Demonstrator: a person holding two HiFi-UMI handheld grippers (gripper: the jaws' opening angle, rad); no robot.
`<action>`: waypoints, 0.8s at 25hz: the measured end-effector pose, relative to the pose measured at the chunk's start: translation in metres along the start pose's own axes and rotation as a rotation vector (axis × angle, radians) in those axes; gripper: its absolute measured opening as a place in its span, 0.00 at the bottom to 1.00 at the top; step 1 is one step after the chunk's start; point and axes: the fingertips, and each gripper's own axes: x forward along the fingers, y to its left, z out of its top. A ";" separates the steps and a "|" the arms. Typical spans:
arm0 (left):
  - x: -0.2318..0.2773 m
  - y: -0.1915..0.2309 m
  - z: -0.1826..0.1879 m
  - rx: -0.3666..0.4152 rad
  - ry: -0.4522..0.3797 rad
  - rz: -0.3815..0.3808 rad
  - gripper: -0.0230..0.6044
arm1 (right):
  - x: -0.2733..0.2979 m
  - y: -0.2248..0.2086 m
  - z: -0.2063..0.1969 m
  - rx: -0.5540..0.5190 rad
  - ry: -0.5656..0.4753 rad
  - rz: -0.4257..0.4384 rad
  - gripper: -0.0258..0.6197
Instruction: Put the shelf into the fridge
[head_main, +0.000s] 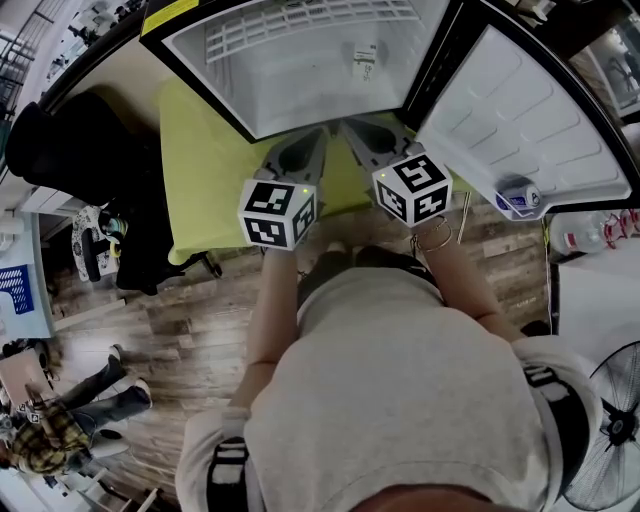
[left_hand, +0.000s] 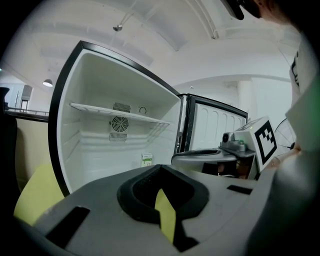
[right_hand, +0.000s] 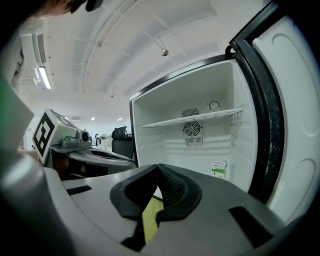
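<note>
Yellow-green sheet by open white fridge, wood-plank floor

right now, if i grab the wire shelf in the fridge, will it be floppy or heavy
Probably stiff: the wire shelf spans the fridge straight, without sag. Likely light for its size, being thin open wires.

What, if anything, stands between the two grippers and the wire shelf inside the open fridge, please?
Nothing visible does. The door is swung wide; the left gripper and right gripper, both shut and empty, face the open compartment, where the wire shelf sits high up. A small carton stands below it at the back.
</note>
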 end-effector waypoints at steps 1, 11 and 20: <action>0.000 0.000 -0.001 -0.001 0.004 0.000 0.06 | 0.000 0.000 0.000 0.002 0.000 -0.001 0.06; -0.001 0.003 -0.003 -0.002 0.007 0.005 0.05 | 0.001 -0.002 -0.001 0.017 0.003 -0.006 0.06; -0.003 0.003 -0.001 -0.005 0.003 -0.003 0.05 | 0.002 0.000 -0.003 0.002 0.013 -0.002 0.06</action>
